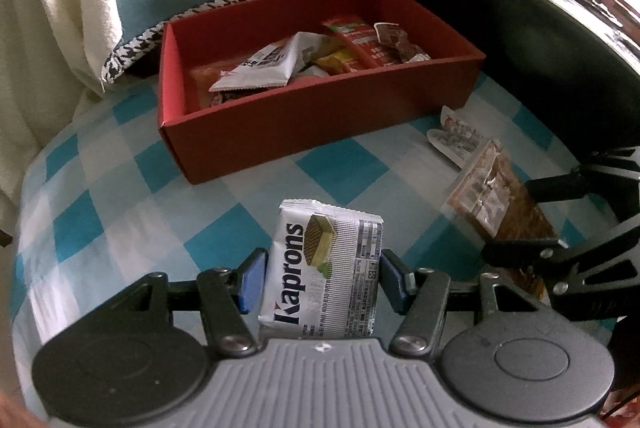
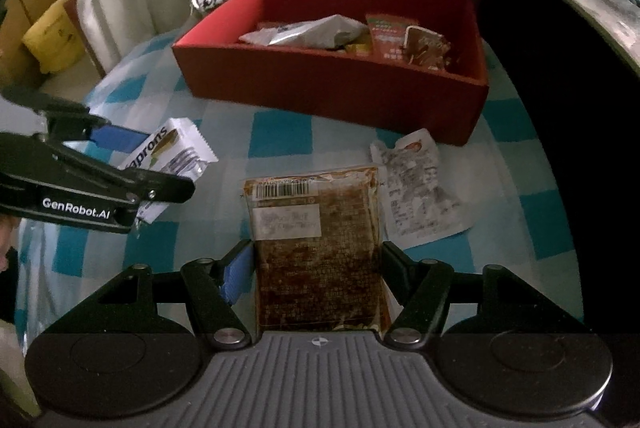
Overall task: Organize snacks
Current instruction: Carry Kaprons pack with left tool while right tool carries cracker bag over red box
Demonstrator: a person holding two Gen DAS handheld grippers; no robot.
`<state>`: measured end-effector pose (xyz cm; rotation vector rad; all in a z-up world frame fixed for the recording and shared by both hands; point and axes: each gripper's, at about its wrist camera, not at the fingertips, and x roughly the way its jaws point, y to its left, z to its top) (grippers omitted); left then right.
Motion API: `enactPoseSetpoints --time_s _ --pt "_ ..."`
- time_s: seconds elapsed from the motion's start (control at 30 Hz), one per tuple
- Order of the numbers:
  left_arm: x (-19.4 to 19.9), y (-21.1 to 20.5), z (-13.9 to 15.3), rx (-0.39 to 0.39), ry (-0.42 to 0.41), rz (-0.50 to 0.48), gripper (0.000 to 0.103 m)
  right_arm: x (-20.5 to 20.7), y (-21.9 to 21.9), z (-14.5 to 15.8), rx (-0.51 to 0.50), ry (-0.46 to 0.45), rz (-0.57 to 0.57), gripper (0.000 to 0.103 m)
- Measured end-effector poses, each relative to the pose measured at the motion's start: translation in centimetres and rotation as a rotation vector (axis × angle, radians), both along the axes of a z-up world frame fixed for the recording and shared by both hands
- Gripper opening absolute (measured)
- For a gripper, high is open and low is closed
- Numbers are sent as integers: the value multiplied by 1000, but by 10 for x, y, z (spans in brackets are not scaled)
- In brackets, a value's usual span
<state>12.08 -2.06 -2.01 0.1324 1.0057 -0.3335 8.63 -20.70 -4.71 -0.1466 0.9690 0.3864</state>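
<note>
Wafer packet (image 1: 324, 268), white foil with a printed label, sits pinched across its width between the blue pads of the left tongs (image 1: 322, 278), held above the checked cloth (image 1: 120, 195). Judged light and fairly stiff, since a flat wafer block fills the wrapper; the foil is probably slick, so the grip belongs on the two long edges over the block, not on the crimped end seals (these fold and slip). Excess squeeze would likely crack the wafer.

Brown packet (image 2: 318, 252), a clear film pouch with a barcode and white sticker, is pinched by its side edges in the right tongs (image 2: 318, 272), also clear of the cloth. It looks denser and heavier than the wafer, with soft film; a grip at mid-length should limit sagging.

White wrapper (image 2: 420, 187) lies flat on the cloth just beside the brown packet, not yet picked up. Being thin and limp, it probably needs an edge pinch.

Red box (image 1: 280, 123) stands beyond both tongs, open-topped, already holding several snacks; the near wall must be cleared.
</note>
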Motion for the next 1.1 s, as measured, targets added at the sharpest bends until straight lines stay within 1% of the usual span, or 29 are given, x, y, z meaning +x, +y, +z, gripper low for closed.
enactPoseSetpoints --time_s 0.33,0.93,1.1 --pt "2 -5 12 -14 -44 -1 53 10 -3 12 23 -45 -34 74" --pt "3 -9 18 -9 -83 4 53 18 -5 19 38 -74 -53 74" --pt "10 -12 29 -25 -118 7 53 26 -4 30 55 -110 -52 74"
